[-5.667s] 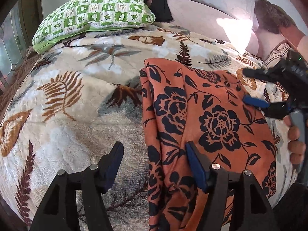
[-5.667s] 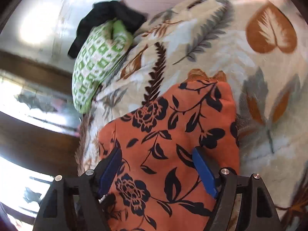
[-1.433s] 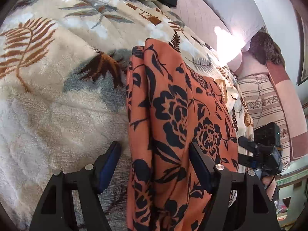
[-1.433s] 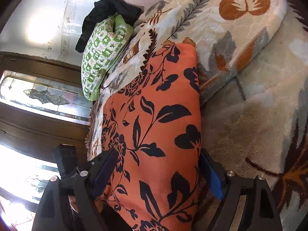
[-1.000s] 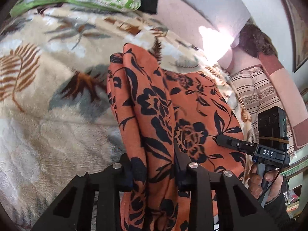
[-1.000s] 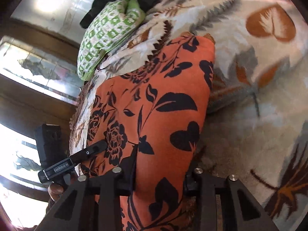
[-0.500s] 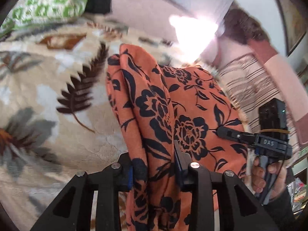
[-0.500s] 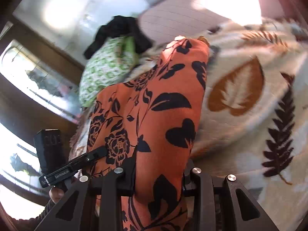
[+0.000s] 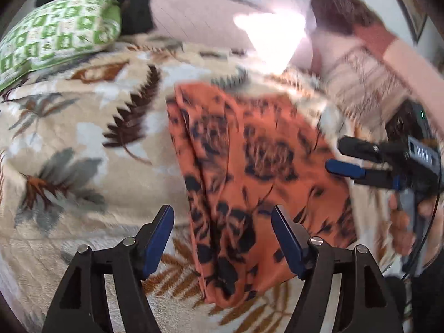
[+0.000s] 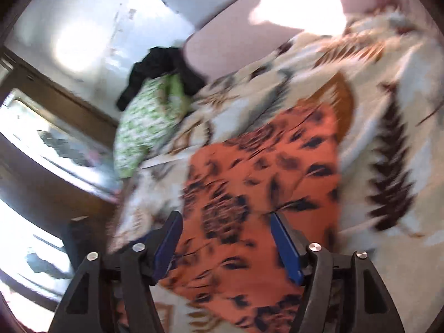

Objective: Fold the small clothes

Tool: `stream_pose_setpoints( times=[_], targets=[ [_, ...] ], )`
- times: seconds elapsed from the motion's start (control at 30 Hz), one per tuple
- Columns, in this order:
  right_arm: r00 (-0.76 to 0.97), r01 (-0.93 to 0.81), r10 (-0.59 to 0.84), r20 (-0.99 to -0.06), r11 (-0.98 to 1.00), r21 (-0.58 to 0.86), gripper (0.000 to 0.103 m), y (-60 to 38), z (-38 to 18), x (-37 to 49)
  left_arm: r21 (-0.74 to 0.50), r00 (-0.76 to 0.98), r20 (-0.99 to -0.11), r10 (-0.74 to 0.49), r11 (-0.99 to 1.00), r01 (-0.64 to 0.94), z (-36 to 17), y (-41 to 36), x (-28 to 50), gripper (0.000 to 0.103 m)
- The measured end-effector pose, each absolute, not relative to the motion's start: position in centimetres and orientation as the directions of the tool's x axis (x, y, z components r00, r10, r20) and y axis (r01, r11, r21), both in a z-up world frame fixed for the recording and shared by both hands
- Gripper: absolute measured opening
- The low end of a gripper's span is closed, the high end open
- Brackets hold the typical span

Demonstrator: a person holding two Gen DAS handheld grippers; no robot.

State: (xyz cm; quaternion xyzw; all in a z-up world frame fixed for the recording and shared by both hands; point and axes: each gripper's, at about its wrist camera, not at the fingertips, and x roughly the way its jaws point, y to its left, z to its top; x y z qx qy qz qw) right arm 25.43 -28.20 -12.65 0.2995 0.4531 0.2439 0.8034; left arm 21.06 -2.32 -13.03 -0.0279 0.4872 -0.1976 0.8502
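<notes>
Release step is finishing; I am spreading my left gripper point(image 9: 222, 238) and right gripper point(image 10: 224, 241), jaws just opening off the orange floral garment point(image 9: 249, 172); it is lying doubled on the leaf-print blanket point(image 9: 83, 149), mid-bed; next I am judging another fold, needing fresh edge grips.

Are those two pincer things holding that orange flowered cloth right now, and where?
No. Both tools have just been opening: the left tool and right tool stand open over the cloth, pads not pressing it.

No legible text; both views motion-blurred.
</notes>
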Motion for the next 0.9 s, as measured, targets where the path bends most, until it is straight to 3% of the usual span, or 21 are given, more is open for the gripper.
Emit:
stream_pose_setpoints(
  times=[0.07, 0.17, 0.3, 0.37, 0.43, 0.53, 0.63, 0.77, 0.9],
  targets=[
    [0.43, -0.015, 0.638, -0.639, 0.712, 0.702, 0.069, -29.0, -15.7, 26.1, -0.194, 0.387, -0.871, -0.302, 0.936, 0.293, -15.6, -3.0, 21.5, 0.074],
    [0.459, -0.06, 0.653, -0.602, 0.699, 0.712, 0.069, -29.2, -13.8, 26.0, -0.212, 0.431, -0.844, -0.319, 0.937, 0.279, -14.2, -2.3, 21.1, 0.074],
    [0.51, -0.116, 0.648, -0.566, 0.703, 0.701, 0.07, -28.9, -11.7, 29.0, -0.148, 0.453, -0.848, -0.275, 0.944, 0.295, -14.1, -3.1, 21.2, 0.075],
    [0.545, -0.042, 0.551, -0.632, 0.771, 0.636, 0.076, -29.5, -12.6, 30.9, -0.137, 0.446, -0.856, -0.261, 0.947, 0.291, -14.2, -3.4, 21.0, 0.075],
    [0.496, 0.049, 0.52, -0.695, 0.783, 0.62, 0.076, -30.0, -14.9, 32.1, -0.121, 0.474, -0.846, -0.245, 0.953, 0.276, -12.7, -3.2, 20.2, 0.075],
    [0.57, -0.021, 0.492, -0.658, 0.81, 0.586, 0.076, -29.3, -10.9, 28.1, -0.049, 0.561, -0.806, -0.189, 0.965, 0.256, -9.9, -3.0, 18.5, 0.08],
    [0.628, -0.081, 0.353, -0.694, 0.916, 0.393, 0.079, -26.9, -6.6, 22.5, -0.011, 0.611, -0.78, -0.138, 0.978, 0.206, -7.5, -2.6, 16.5, 0.084],
    [0.698, -0.075, 0.177, -0.694, 0.982, 0.175, 0.103, -25.3, -4.2, 14.5, -0.015, 0.625, -0.774, -0.104, 0.989, 0.147, -5.6, -1.9, 13.4, 0.085],
    [0.688, -0.028, 0.077, -0.722, 0.996, 0.079, 0.103, -22.9, -5.0, 9.2, -0.017, 0.639, -0.765, -0.082, 0.994, 0.107, -4.3, -1.7, 10.5, 0.086]
  ],
)
